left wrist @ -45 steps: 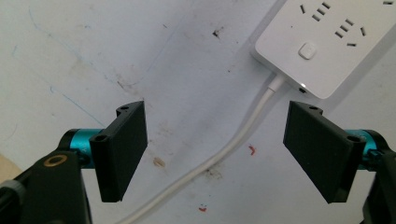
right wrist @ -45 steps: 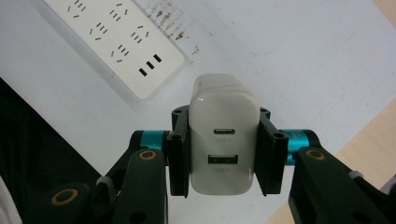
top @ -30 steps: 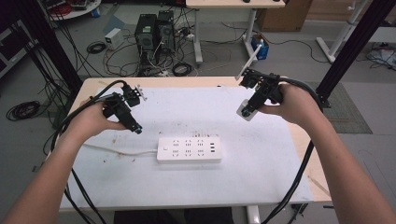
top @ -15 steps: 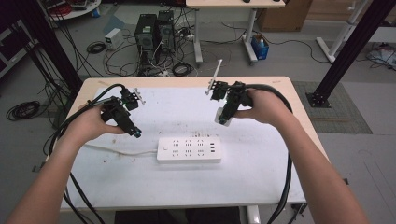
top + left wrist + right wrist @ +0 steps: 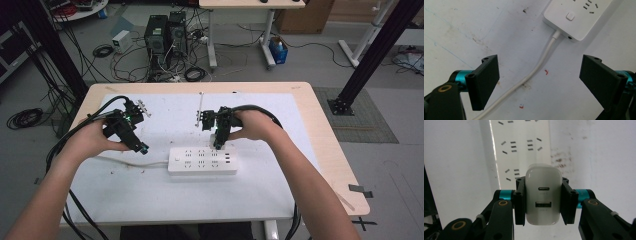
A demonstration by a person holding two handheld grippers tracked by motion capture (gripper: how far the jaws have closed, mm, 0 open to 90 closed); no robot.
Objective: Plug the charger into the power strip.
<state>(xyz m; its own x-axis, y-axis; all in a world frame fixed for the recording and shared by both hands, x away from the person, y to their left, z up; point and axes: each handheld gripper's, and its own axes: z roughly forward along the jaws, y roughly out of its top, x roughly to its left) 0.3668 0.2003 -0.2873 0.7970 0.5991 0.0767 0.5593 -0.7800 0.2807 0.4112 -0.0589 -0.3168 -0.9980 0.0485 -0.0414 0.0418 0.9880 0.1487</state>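
- White glossy plastic on that USB charger [image 5: 543,197], so I'd guess it's light, rigid and a bit slippery; your right gripper [image 5: 543,200] has it clamped across the two flat sides, which looks like the best place to hold it (the rounded corners would probably squirt out).
- Where it is: the charger hangs right over the power strip [image 5: 202,160], near the strip's right half in the high view. In the right gripper view its port face (one oval port above one rectangular one) points back at the camera, with the socket rows beyond. I can't see the prongs, and I can't tell if they're touching a socket.
- Your left gripper [image 5: 540,82] is wide open and holding nothing, jaws either side of the strip's white cord [image 5: 536,68], close to the switch end.
- Strip looks light enough to slide on the table [image 5: 300,100] if you push sideways, so pinning it with the left might help.
- Containers: none on the table that I can see.
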